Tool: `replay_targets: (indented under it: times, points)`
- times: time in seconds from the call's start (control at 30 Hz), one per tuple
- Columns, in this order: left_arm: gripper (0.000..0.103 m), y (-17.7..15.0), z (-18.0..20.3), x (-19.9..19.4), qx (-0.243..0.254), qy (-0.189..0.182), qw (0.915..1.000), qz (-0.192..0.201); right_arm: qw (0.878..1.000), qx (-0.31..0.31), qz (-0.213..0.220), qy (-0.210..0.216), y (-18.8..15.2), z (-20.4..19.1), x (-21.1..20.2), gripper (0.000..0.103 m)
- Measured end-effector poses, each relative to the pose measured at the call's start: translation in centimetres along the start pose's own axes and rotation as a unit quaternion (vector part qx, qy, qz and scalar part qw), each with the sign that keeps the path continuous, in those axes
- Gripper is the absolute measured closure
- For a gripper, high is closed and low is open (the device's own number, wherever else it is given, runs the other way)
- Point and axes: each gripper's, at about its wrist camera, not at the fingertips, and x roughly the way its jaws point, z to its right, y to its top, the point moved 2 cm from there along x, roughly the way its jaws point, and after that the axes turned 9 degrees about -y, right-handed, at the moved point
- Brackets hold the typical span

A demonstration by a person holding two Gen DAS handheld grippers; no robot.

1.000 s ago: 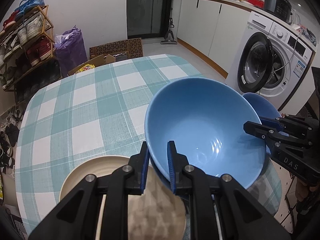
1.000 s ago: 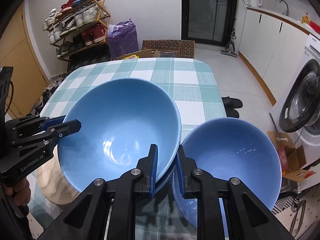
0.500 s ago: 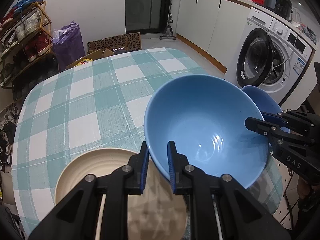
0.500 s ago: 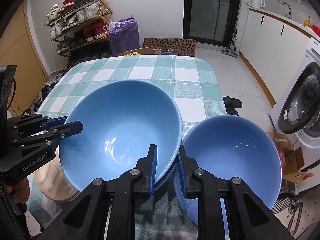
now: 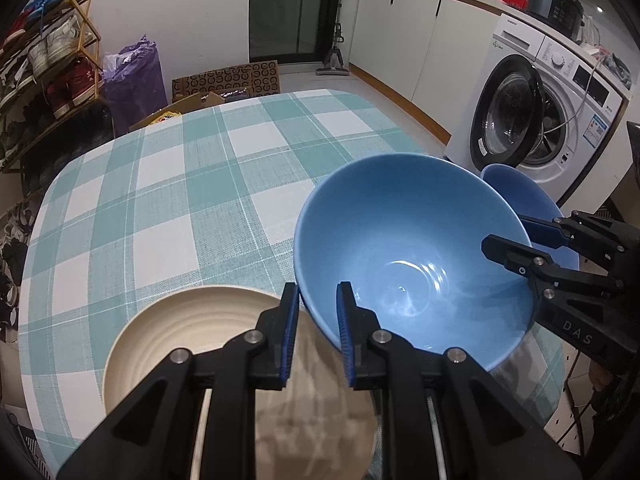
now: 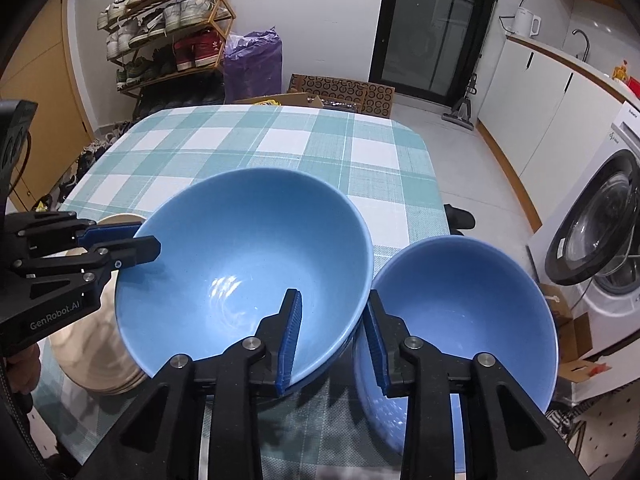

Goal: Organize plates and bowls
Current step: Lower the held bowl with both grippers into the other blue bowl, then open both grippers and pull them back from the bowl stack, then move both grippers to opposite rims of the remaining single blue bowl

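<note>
1. Surface: a table covered by a teal-and-white checked cloth; its far half is bare.
2. Room: a shoe rack and a purple bag stand against the far wall, with patterned cardboard boxes on the floor beside them. A front-loading washing machine with its door ajar stands to the right, next to white cabinets.
3. Hidden or unclear: the underside of the large blue bowl is not visible, so whether it rests on the cloth or is lifted cannot be told. The lower edge of the beige plate is covered by the left gripper's body. The small blue bowl is mostly hidden behind the large one in the left wrist view.
4. Task items: the large blue bowl is glossy and empty, tilted, at the near right part of the table. The beige plate, ridged in rings, lies just beside it on the left. The small blue bowl sits just to its right, at the table's edge.
5. Left gripper: fingers straddle the large bowl's near-left rim, one inside and one outside, pinching it.
6. Right gripper: fingers straddle the large bowl's right rim, a gap showing beside the outer pad; they appear spread rather than clamped.
</note>
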Motion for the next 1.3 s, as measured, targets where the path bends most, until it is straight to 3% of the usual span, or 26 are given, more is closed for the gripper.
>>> replay_targets:
  times: [0.07, 0.2, 0.27, 0.33, 0.57, 0.67, 0.7, 0.77, 0.97, 1.0, 1.3]
  points:
    - [0.085, 0.0, 0.0, 0.0, -0.001, -0.002, 1.0000, 0.001, 1.000, 0.006, -0.002, 0.018, 0.0, 0.3, -0.1, 0.060]
    - [0.085, 0.0, -0.1, -0.2, -0.003, -0.001, 1.0000, 0.001, 0.999, 0.015, 0.004, 0.037, 0.0, 0.6, -0.4, 0.052]
    - [0.074, 0.0, -0.2, -0.3, -0.005, -0.001, 1.0000, 0.002, 0.999, 0.020, 0.010, 0.038, 0.0, 1.0, -0.7, 0.041]
    - [0.056, 0.0, -0.3, -0.5, -0.008, -0.001, 0.9999, 0.007, 0.998, 0.038, 0.016, 0.051, -0.1, 1.7, -1.0, 0.031]
    - [0.047, -0.1, -0.6, -1.0, -0.023, -0.011, 0.9996, 0.011, 0.995, 0.071, 0.028, 0.065, -0.8, 3.4, -2.1, 0.019]
    - [0.032, -0.1, -0.4, -1.4, -0.025, -0.019, 0.9994, 0.017, 0.993, 0.083, 0.032, 0.073, -1.1, 3.9, -2.6, 0.013]
    - [0.022, -0.1, -0.3, -1.5, -0.025, -0.019, 0.9993, 0.021, 0.993, 0.087, 0.034, 0.071, -1.2, 4.1, -2.8, 0.011]
    - [0.019, -0.1, -0.2, -1.9, -0.027, -0.020, 0.9990, 0.031, 0.993, 0.093, 0.038, 0.069, -1.3, 4.4, -3.1, 0.004]
    - [0.012, -0.1, -0.5, -2.2, -0.046, -0.025, 0.9979, 0.038, 0.990, 0.109, 0.046, 0.071, -1.6, 5.1, -3.9, 0.001]
    - [0.005, -0.2, -0.5, -2.2, -0.048, -0.023, 0.9979, 0.038, 0.990, 0.113, 0.047, 0.072, -1.8, 5.3, -4.0, 0.001]
    - [0.000, -0.7, 0.9, -2.9, -0.054, -0.017, 0.9968, 0.056, 0.985, 0.146, 0.064, 0.070, -3.5, 7.6, -6.1, 0.001]
